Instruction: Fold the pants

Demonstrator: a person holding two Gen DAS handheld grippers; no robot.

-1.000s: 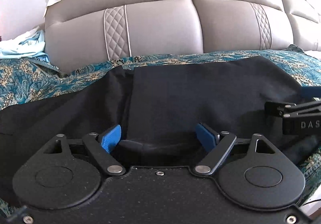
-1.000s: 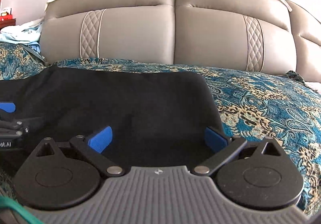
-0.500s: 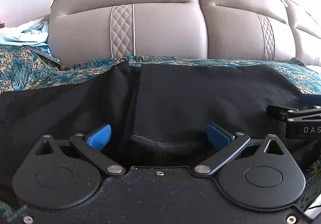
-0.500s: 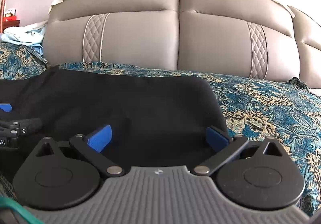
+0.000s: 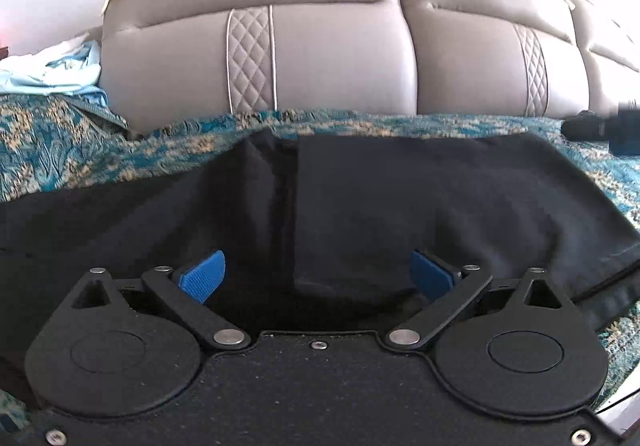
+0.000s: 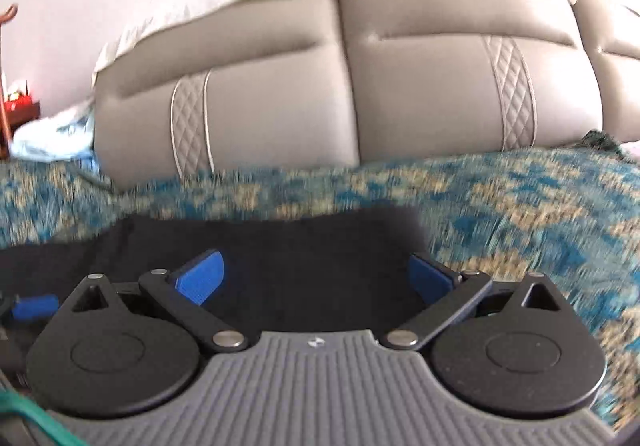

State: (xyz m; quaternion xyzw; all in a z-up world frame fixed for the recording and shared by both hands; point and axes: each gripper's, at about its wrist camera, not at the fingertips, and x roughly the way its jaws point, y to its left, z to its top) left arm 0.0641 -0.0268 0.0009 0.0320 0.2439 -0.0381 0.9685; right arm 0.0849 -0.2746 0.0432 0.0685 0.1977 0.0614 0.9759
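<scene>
Black pants (image 5: pixel 400 206) lie spread on the patterned bedspread, folded over with a crease running down the middle. My left gripper (image 5: pixel 316 274) hovers low over their near edge. Its blue pads (image 5: pixel 202 276) stand wide apart and are just starting to close. Cloth lies slack under the gap and neither pad presses on it. My right gripper (image 6: pixel 316 276) is open and empty, held above the right end of the pants (image 6: pixel 300 246). It also shows, blurred, as the right gripper (image 5: pixel 600 128) at the far right of the left wrist view. One blue fingertip of the left gripper (image 6: pixel 34 306) shows low at the left.
A teal and gold bedspread (image 6: pixel 520 206) covers the bed around the pants. A padded grey headboard (image 5: pixel 340 58) rises behind it. Pale blue cloth (image 5: pixel 52 74) is bunched at the far left, near a wooden stand (image 6: pixel 6 86).
The left gripper's jaws spread and let go of the fold of black cloth they held. The right gripper rose away from the pants, its view now blurred.
</scene>
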